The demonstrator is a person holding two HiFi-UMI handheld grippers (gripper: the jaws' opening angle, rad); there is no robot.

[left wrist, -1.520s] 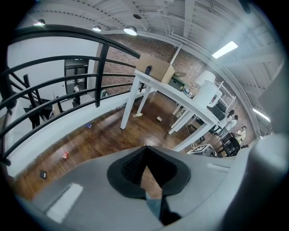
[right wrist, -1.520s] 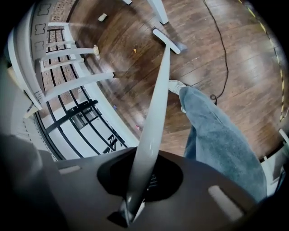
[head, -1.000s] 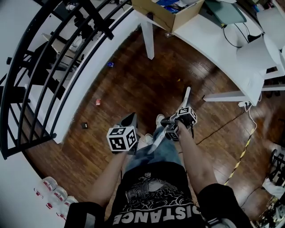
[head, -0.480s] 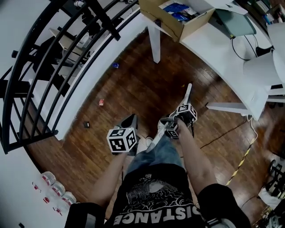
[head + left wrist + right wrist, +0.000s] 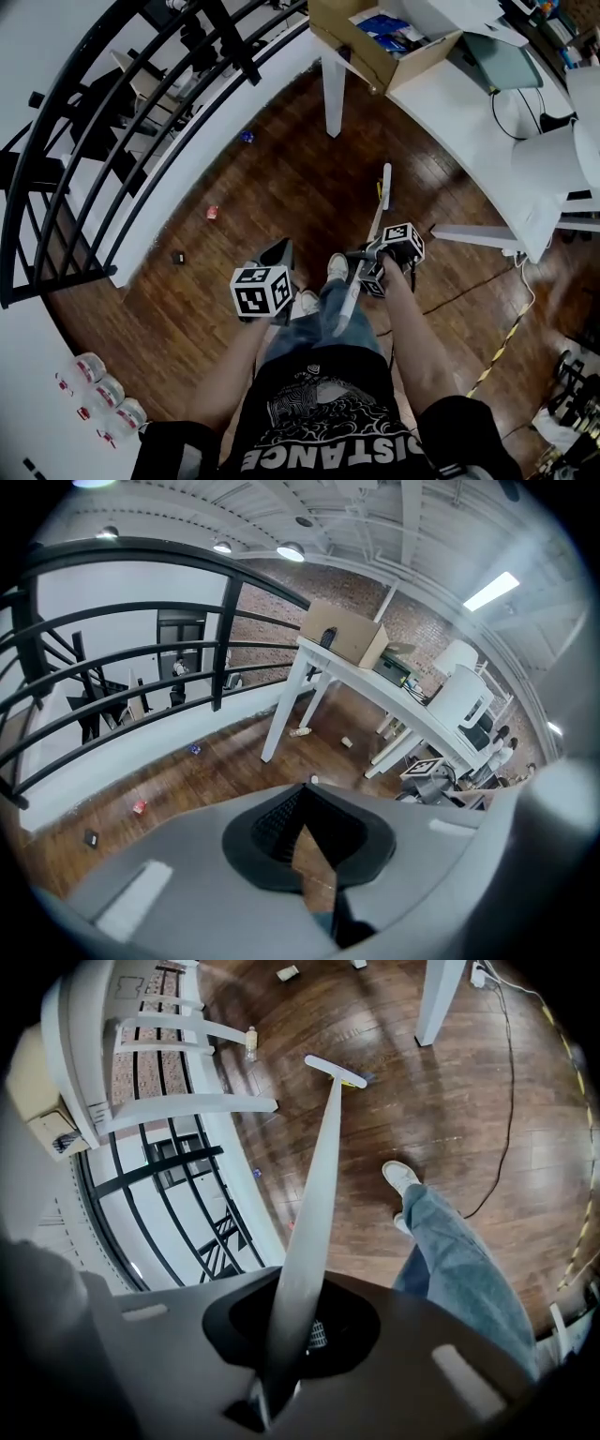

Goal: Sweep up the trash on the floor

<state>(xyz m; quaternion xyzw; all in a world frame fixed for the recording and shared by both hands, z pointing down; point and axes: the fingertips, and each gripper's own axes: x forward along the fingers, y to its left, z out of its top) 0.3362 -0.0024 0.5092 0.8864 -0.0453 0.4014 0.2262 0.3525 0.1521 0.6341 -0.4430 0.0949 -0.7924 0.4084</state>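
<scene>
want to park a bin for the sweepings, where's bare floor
Bare floor lies between the white wall and the broom, ahead of the shoes. Another patch runs left of the shoes toward the bottles. Crowded: by the wall, a red scrap, dark scrap and blue scrap; right of the broom, a table foot and cable.

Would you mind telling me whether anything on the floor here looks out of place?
Yes. Scattered on the wooden floor near the railing are a red scrap, a blue scrap and a small black piece. A bottle lies by the table leg.
</scene>
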